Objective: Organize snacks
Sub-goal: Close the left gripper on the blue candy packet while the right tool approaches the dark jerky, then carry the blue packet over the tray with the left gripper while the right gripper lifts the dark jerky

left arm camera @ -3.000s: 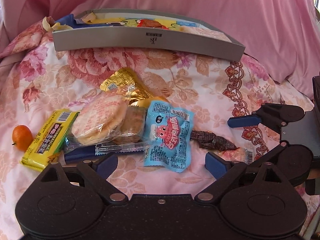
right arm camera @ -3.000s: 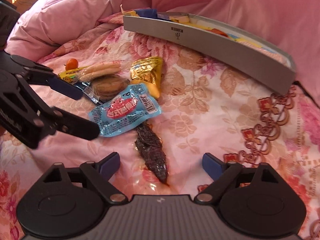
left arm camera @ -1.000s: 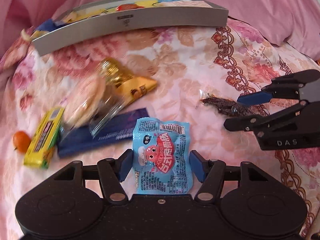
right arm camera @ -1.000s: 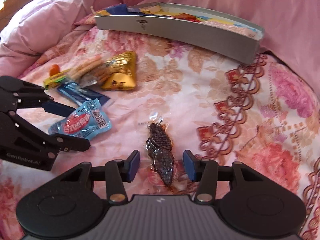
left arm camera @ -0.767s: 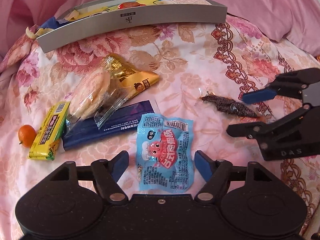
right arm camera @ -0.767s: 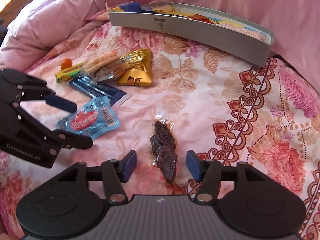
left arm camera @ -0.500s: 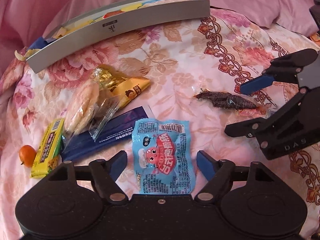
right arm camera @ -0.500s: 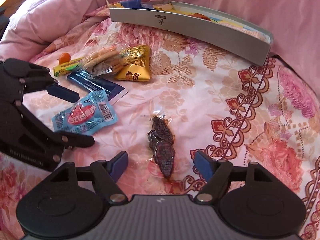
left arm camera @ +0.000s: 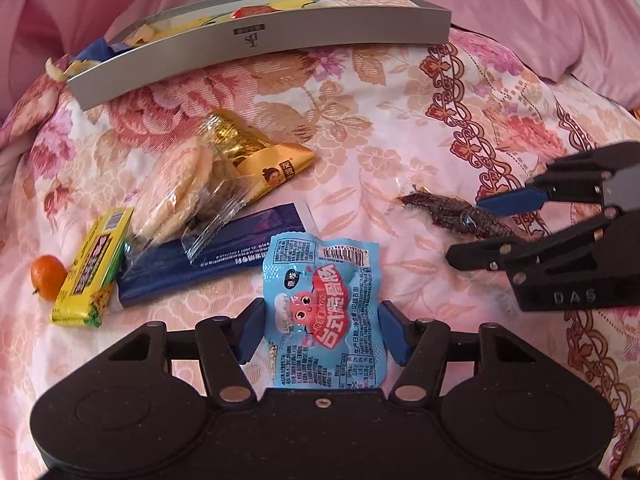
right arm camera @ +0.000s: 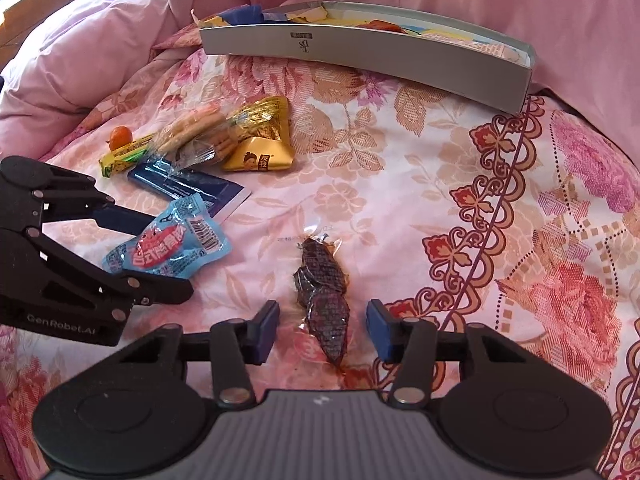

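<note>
A light blue snack packet (left arm camera: 320, 300) with a red cartoon lies on the flowered bedspread. My left gripper (left arm camera: 323, 320) is closing on it, and both blue pads touch its side edges. In the right wrist view the packet (right arm camera: 168, 248) sits crumpled between those fingers. A dark dried-meat piece in a clear wrapper (right arm camera: 322, 284) lies between the pads of my right gripper (right arm camera: 323, 320). That gripper's jaws are closing, with pink cloth still showing on both sides of the meat. The grey box (left arm camera: 256, 56) holding several snacks stands at the back.
Left of the blue packet lie a dark blue sachet (left arm camera: 212, 252), a clear pack of round biscuits (left arm camera: 176, 196), a gold packet (left arm camera: 260, 160), a yellow bar (left arm camera: 94, 264) and a small orange fruit (left arm camera: 48, 276). Pink quilt folds rise behind the box.
Both grippers stood wider half a second ago and have narrowed again. The left pads have come in onto the blue packet's edges. The right pads are closer to the dried meat.
</note>
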The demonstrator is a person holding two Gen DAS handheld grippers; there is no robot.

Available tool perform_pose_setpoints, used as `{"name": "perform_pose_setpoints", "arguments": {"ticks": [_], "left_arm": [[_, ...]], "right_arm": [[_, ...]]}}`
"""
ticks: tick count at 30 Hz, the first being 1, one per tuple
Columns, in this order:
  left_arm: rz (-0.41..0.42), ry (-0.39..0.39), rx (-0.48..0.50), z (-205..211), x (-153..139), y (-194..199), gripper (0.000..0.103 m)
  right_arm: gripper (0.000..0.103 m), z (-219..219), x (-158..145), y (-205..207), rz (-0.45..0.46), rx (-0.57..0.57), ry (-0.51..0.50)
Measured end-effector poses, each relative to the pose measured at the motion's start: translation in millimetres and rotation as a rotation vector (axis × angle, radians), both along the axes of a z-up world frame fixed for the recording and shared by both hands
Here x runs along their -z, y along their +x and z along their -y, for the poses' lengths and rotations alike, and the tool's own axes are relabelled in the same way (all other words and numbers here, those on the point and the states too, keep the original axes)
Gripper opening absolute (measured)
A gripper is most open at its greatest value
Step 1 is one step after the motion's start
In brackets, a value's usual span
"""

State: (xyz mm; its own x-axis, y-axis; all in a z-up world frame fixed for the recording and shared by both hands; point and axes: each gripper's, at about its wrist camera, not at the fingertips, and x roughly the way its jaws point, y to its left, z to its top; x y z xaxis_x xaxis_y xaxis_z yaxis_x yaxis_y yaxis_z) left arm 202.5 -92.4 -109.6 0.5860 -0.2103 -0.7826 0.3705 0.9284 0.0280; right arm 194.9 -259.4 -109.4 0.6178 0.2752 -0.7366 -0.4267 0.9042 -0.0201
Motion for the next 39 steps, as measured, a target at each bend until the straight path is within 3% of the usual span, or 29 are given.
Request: {"name": "perform_pose_setpoints", "arguments": {"ticks": [4,12,23,33,39], "left_arm": [[-0.02,-0.032,-0.043,-5,-3,-3,0.061],[-0.03,-0.019,-0.061,-7,-7,-9,0.061],[-0.008,-0.055,-0.085,-12,-12,-10,0.06],[0.09,-0.101,-0.093,-13,-22,-14,0.06],[0.12,-0.116,-0.083,-11,-26,-17,0.061]], "right_arm": [[0.051,-12,-1,-15,0.045,0.002,-0.066],[0.051,-54,9,-56,0.262,-0.074,-0.385],[0.051,-55,14,-54,0.309,-0.067,-0.427],[0.051,-56,13,-55,0.368,-0.069,-0.447],[0.051,-60,18,-56,0.387,-0.079,-0.516]]}}
